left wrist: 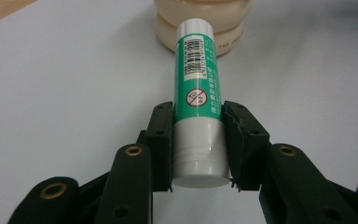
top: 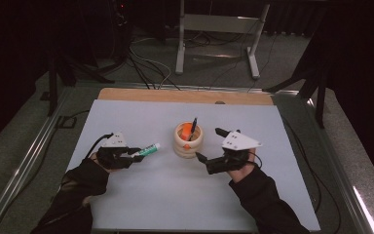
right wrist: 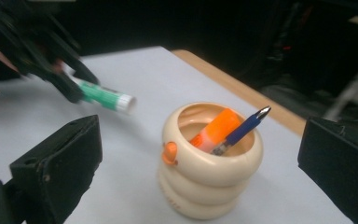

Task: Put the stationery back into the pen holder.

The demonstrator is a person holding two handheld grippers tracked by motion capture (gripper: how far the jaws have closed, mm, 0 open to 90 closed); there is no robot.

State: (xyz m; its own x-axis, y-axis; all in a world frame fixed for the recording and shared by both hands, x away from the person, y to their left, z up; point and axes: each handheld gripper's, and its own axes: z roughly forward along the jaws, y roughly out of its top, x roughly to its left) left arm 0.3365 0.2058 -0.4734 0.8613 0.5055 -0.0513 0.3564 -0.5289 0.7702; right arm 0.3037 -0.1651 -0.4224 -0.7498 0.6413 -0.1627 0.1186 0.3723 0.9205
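My left gripper point(top: 136, 153) point(left wrist: 198, 140) is shut on a green and white glue stick point(top: 147, 150) point(left wrist: 198, 93), held just above the table and pointing at the cream ringed holder point(top: 188, 140) point(left wrist: 203, 18). The right gripper view shows that glue stick point(right wrist: 105, 96) to the left of the holder point(right wrist: 209, 163). An orange marker point(right wrist: 214, 128) and a blue pen point(right wrist: 242, 129) stand inside it. My right gripper point(top: 208, 145) point(right wrist: 196, 168) is open beside the holder's right side, one jaw at each edge of its own view, nothing between them.
A white mat point(top: 190, 195) covers the table, with a wooden strip point(top: 185, 95) along its far edge. A metal rail point(top: 24, 165) runs down the left side. Beyond the table stand a grey frame point(top: 219, 29) and floor cables.
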